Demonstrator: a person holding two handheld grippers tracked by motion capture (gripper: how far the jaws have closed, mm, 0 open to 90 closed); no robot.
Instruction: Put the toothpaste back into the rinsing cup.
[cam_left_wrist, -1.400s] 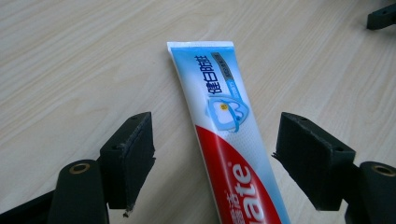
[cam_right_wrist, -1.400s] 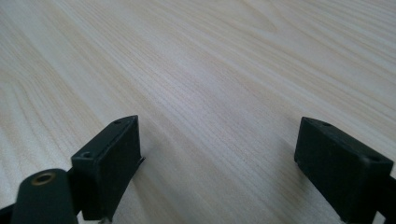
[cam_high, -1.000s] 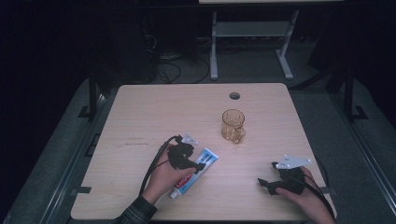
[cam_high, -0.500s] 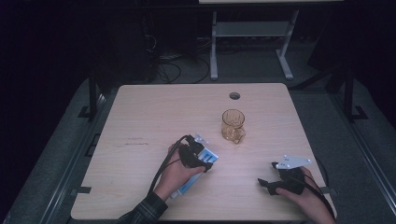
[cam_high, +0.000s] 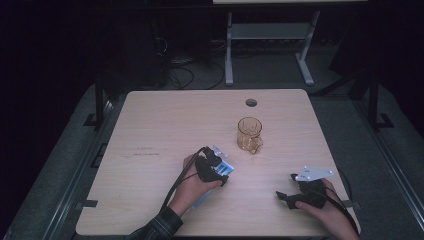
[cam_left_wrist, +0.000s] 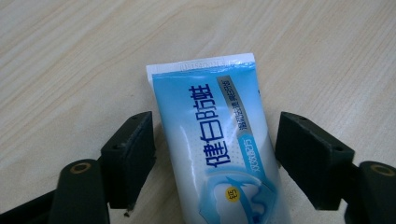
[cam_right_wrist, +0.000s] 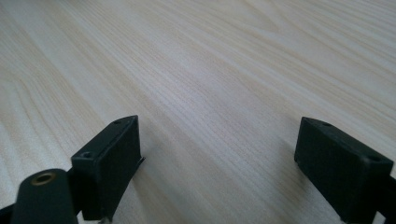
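A blue and white toothpaste tube (cam_left_wrist: 210, 140) lies flat on the wooden table (cam_high: 165, 125), its crimped end pointing away. My left gripper (cam_left_wrist: 219, 158) straddles it, with one black pad (cam_left_wrist: 133, 149) on each side and a thin gap left at both edges. Its jaws have just been closing around the tube. From above, the left gripper (cam_high: 212, 167) covers the middle of the tube (cam_high: 226, 169). My right gripper (cam_high: 284, 196) rests at the table's near right, pointing left. It stands open (cam_right_wrist: 217, 163) over bare wood.
An amber glass mug (cam_high: 249, 134) stands just beyond and to the right of the left gripper. A cable hole (cam_high: 251, 102) sits near the far edge. Behind the table are a metal stand (cam_high: 270, 35) and floor cables (cam_high: 175, 75).
The left hand slid to the right along the tube and lowered over it, hiding more of it. The right hand stayed where it was.
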